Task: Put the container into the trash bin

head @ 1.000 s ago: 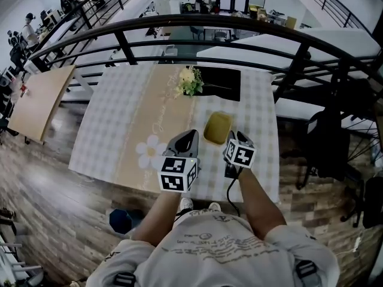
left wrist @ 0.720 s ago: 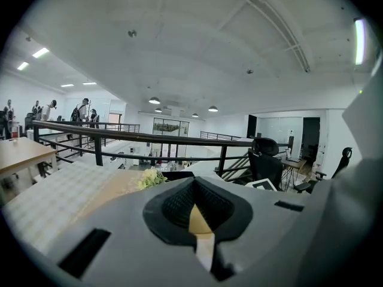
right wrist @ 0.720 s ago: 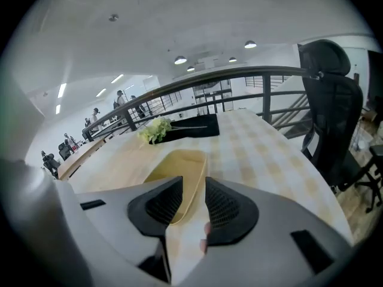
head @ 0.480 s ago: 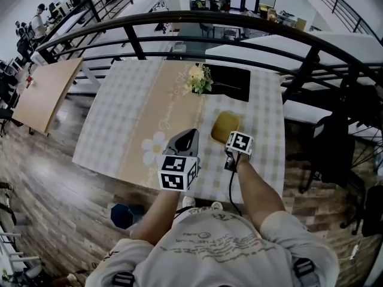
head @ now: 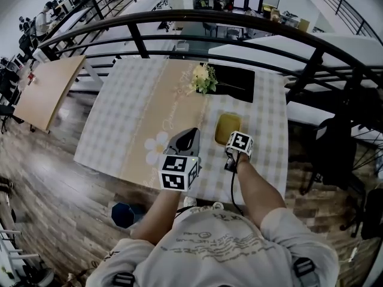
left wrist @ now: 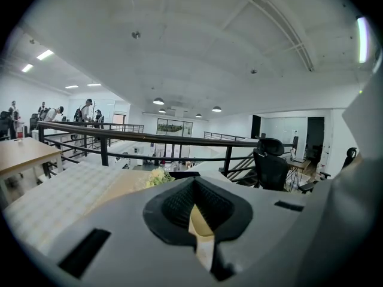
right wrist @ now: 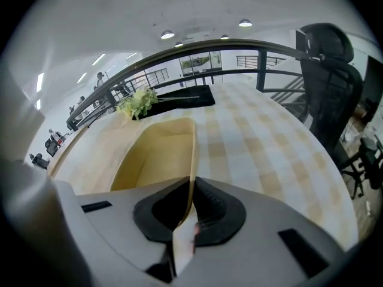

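On the table [head: 119,130], with its checked cloth and beige runner, a yellow container [head: 227,126] lies near the person's edge, right of the runner. The right hand-held gripper [head: 232,143] tilts steeply down onto the near end of the container. In the right gripper view this hand-held gripper [right wrist: 190,187] has its jaws closing on the container [right wrist: 155,154]: the right wall stands upright between the dark pads, which sit narrow and press on it from both sides. The rest of the tub stretches away, open and empty.

Left of it, the left hand-held gripper [head: 192,131] hovers over the runner, apart from the container and pointing nearly level. In the left gripper view its [left wrist: 194,190] jaws are drawn close together. Only a thin sliver of beige shows between them, and nothing is held.

Further along the table a bunch of flowers [head: 204,78] lies at the far end of the runner, its stems reaching onto a black mat [head: 236,82] just beside it. Both lie well apart from the container. A dark railing [head: 179,23] curves past the far side of the table.

Down on the wooden floor [head: 54,172], below the near edge of the table and to the person's left, stands a blue bin [head: 124,214], well apart from the container.
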Demonstrator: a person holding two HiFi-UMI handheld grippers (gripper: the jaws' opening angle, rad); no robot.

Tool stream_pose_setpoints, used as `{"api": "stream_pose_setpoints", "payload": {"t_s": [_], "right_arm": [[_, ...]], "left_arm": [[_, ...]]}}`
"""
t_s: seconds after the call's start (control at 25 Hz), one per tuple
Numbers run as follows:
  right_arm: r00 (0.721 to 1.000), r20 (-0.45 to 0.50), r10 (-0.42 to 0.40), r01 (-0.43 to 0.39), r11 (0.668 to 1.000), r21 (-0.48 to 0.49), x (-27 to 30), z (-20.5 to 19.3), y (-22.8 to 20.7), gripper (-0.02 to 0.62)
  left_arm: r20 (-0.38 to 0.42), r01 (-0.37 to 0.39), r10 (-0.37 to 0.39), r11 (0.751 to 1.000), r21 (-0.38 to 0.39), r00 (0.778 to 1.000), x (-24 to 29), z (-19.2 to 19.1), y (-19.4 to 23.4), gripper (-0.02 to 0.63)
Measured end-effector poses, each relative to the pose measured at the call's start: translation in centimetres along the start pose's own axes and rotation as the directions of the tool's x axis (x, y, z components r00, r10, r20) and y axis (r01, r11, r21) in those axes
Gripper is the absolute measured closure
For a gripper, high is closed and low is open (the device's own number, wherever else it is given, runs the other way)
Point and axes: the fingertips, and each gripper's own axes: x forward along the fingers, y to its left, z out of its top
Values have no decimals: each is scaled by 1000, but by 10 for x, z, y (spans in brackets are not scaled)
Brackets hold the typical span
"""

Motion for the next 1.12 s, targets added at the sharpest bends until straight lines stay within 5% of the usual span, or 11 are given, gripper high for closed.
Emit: {"api": "stream_pose_setpoints", "payload": {"t_s": [0.44, 0.76, 1.12], "right_arm": [[998, 33, 46, -46, 999, -9, -35, 19, 5, 586], [972, 188, 144, -145, 989, -12, -125, 69, 23, 586], [953, 251, 168, -157, 985, -64, -211, 58, 18, 586]], "left_arm": [[12, 37, -37, 999, -3, 999, 9, 4, -7, 603], [24, 53, -53, 999, -2, 998, 11, 10, -7, 603], [32, 70, -69, 998, -10, 997, 15, 13, -8, 603]]}}
